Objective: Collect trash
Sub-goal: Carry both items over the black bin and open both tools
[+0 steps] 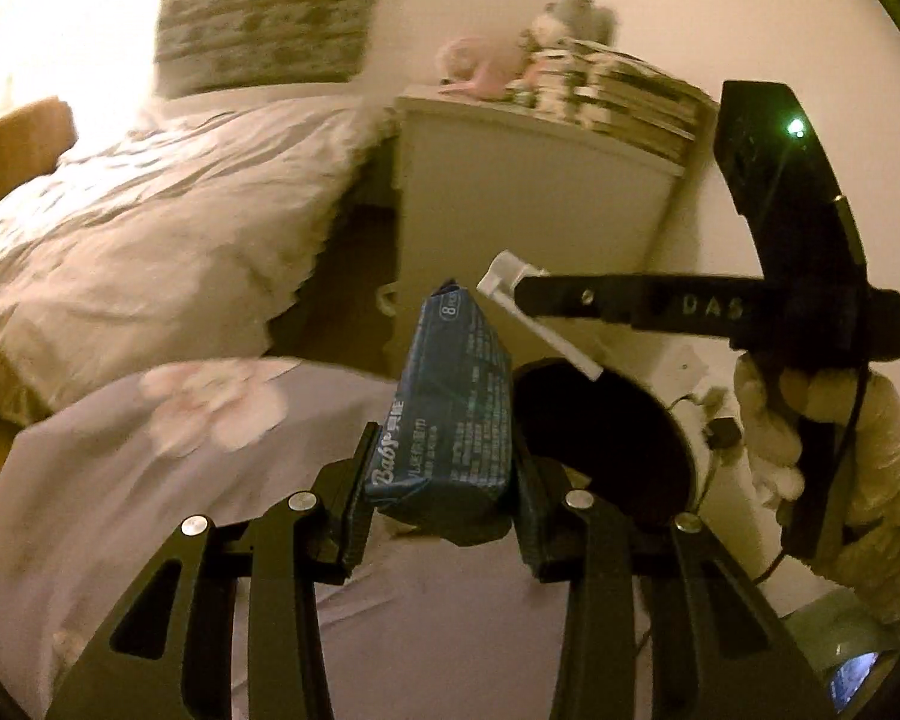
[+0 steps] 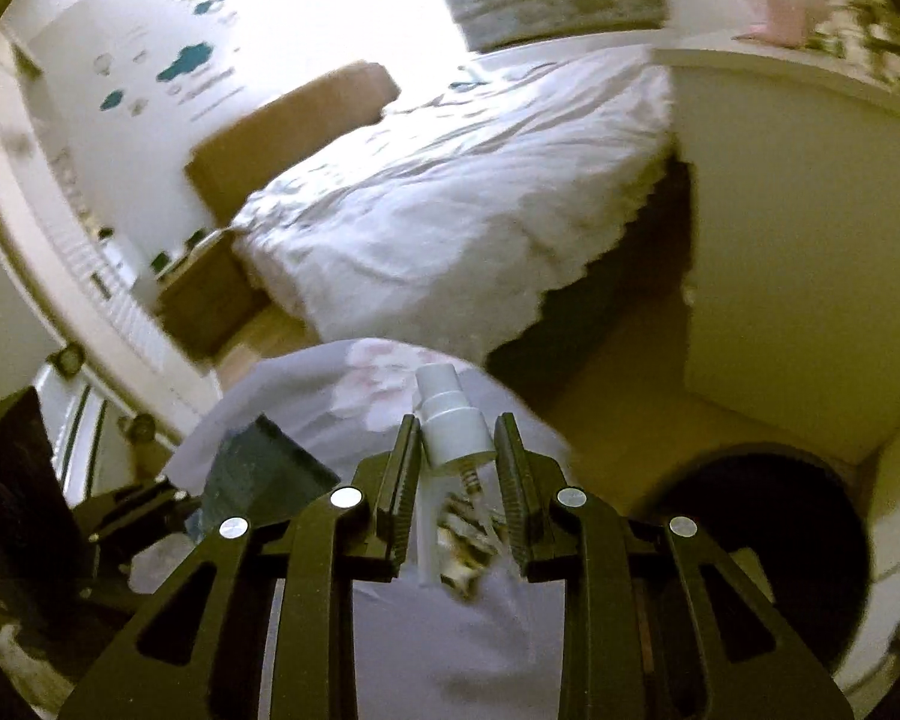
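Now the blue wipes pack (image 1: 450, 414) sits clamped between the pads of the left hand-held gripper (image 1: 444, 480), lifted above the flowered cloth (image 1: 210, 420) and just left of the dark round bin opening (image 1: 606, 450). Also, the small spray bottle (image 2: 453, 426), with white pump head and clear body, is grasped by the right hand-held gripper (image 2: 457, 480); its pads press the bottle on both sides. In the left wrist view this bottle hangs directly over the bin opening, and a gloved hand (image 1: 834, 468) carries that gripper at the right side of the bin.

So both pieces of trash are picked up, but none is inside the bin yet, as I judge. What is left is to bring each one over the opening and release it; the bottle seems closer to this than the pack.

Farther behind the bin stands a white cabinet (image 1: 510, 210) with stacked magazines (image 1: 630, 102) and soft toys (image 1: 570, 18), and left of it a bed (image 1: 150, 210) with pale cover. I cannot tell if more trash lies elsewhere.
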